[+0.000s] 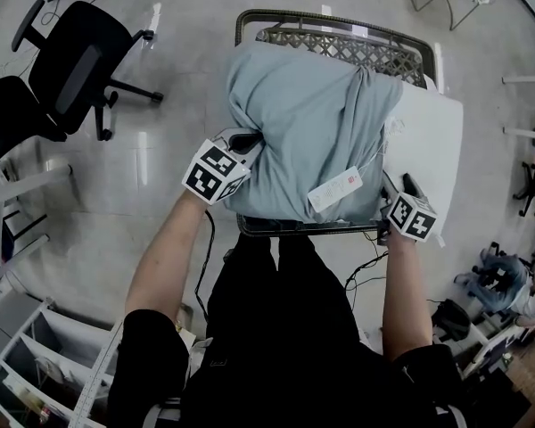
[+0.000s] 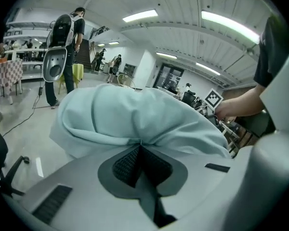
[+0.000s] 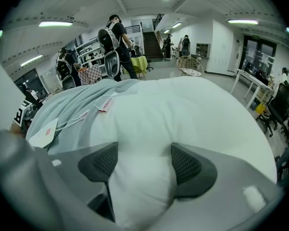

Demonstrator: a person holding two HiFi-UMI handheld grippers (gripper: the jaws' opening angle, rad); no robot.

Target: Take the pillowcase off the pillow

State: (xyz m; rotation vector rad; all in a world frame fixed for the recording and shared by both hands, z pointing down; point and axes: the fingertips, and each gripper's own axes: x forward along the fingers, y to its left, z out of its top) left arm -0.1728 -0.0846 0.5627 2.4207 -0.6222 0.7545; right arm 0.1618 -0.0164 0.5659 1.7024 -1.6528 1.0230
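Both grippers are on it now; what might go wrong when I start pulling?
1. The left gripper pinches only a small fold of pillowcase; it may slip free.
2. The right gripper squeezes a soft corner of the white pillow, which might slip out, so the pillow follows the case.
3. The strings of the hang tags might snag.

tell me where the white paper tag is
In the head view the paper tag lies on the pillowcase near its front edge, just left of the right hand-held gripper.

The left gripper (image 2: 137, 153) pinches the pillowcase (image 2: 135, 114), jaws together; the right gripper (image 3: 140, 165) clamps the pillow (image 3: 183, 114), jaws wide; the left forearm (image 1: 165, 257) and right forearm (image 1: 406, 283) reach forward.
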